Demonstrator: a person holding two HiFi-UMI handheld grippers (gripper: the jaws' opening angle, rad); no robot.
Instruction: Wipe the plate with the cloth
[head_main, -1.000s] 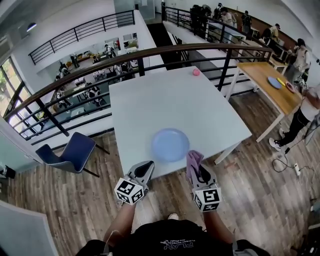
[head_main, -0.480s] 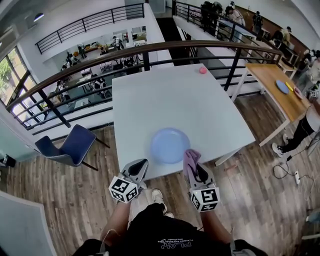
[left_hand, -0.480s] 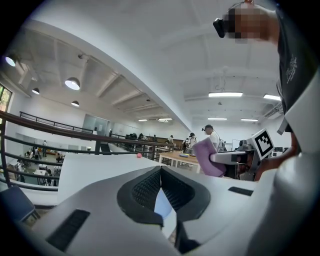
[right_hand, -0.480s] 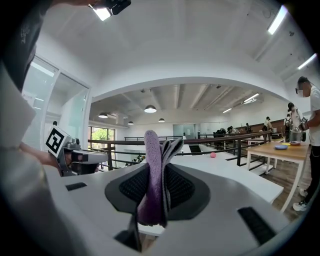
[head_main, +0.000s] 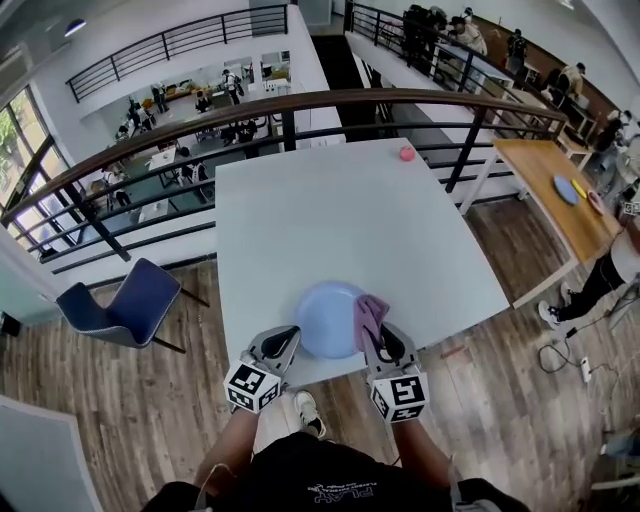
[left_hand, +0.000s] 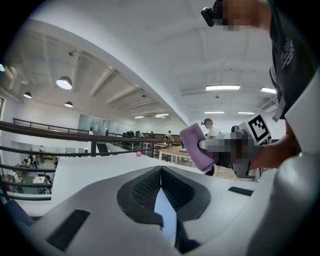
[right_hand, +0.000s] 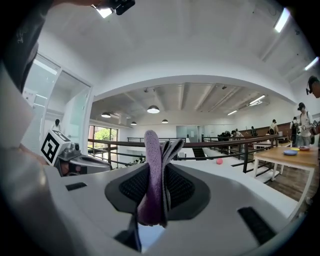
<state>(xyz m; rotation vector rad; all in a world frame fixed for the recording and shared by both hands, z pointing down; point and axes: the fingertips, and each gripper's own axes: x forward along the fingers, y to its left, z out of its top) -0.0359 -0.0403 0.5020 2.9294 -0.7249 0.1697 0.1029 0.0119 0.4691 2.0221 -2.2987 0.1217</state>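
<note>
A light blue plate (head_main: 325, 320) lies near the front edge of the white table (head_main: 340, 220). My right gripper (head_main: 379, 338) is shut on a folded purple cloth (head_main: 368, 314), which sticks up from the jaws and hangs over the plate's right rim. In the right gripper view the cloth (right_hand: 154, 177) fills the gap between the pads, with a bit of the plate (right_hand: 150, 234) below it. My left gripper (head_main: 284, 338) stands shut and empty at the plate's left edge. In the left gripper view its jaws meet (left_hand: 161, 172), and the cloth (left_hand: 196, 147) shows to the right.
A small pink ball (head_main: 406, 153) sits at the table's far right corner. A dark railing (head_main: 300, 105) runs behind the table. A blue chair (head_main: 128, 305) stands on the floor at left, a wooden table (head_main: 550, 175) with plates at right, with a person beside it.
Both grippers have moved forward to the table's front edge. The cloth, earlier short of the plate, now reaches over its right rim. The left gripper has come up to the plate's left side.
</note>
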